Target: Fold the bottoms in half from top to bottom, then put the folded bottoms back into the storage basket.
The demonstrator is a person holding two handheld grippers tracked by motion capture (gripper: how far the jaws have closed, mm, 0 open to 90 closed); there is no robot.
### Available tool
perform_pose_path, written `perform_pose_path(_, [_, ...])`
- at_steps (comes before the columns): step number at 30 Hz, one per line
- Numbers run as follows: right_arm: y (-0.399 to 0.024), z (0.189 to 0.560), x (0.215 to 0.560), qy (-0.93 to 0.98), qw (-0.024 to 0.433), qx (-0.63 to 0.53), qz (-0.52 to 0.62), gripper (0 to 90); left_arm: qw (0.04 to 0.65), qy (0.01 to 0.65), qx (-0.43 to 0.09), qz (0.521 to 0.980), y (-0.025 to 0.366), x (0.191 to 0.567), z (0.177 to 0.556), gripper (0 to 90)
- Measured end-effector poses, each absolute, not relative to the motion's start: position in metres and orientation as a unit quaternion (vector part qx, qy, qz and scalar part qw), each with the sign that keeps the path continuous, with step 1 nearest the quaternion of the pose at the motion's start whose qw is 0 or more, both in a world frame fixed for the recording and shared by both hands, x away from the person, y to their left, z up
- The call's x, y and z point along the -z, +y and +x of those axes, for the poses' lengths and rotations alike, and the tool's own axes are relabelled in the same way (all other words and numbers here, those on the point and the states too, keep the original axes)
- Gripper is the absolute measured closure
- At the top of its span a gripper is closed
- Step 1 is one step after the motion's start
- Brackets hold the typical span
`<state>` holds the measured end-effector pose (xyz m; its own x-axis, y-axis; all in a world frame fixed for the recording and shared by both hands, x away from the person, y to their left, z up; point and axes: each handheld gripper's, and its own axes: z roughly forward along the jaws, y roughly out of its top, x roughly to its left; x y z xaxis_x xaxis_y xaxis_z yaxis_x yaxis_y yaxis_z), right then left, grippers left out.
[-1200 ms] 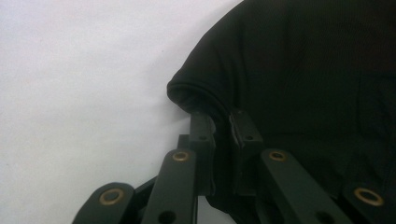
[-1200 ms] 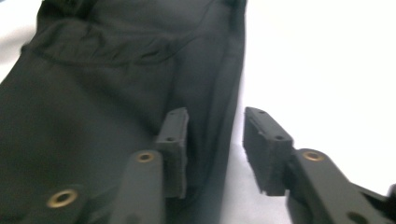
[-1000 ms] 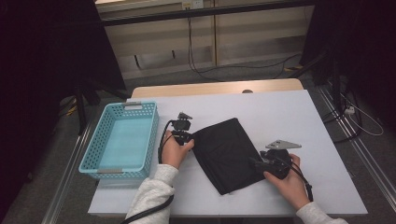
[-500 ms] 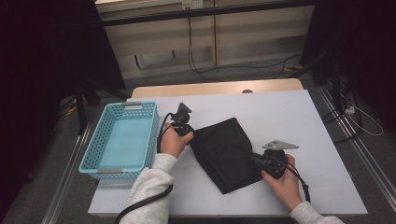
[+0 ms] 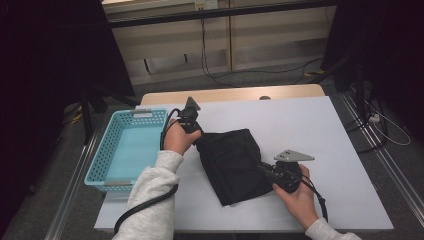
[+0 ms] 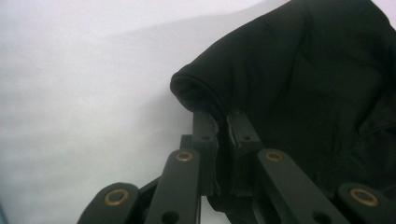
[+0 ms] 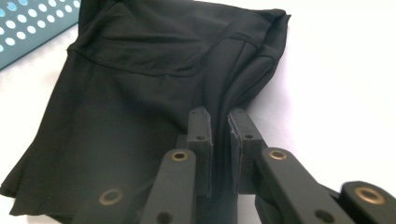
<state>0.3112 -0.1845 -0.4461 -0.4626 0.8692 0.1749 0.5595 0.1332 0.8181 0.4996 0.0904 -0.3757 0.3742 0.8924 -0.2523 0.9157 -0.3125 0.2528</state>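
Two grippers clamped on one black garment on the white table.

High view: left gripper pinches its upper left corner, right gripper its right edge; teal basket at the table's left. Left gripper view: jaws pressed together on a folded hem, lifted. Right gripper view: jaws have just been closing, cloth between them.

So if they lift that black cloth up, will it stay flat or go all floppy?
Probably floppy: the black cloth is thin, folded and wrinkled, and it already bends where the left gripper pinches its edge. It likely sags between that and the right gripper. It looks light, and unlikely to slip.
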Motion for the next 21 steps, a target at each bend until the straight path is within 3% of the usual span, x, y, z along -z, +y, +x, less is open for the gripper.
perform_pose_path(21, [-0.155,0.308,0.43,0.727,0.188,-0.469,0.465,81.0,0.135,0.551,0.02,0.824,0.101,0.329,0.515,83.9])
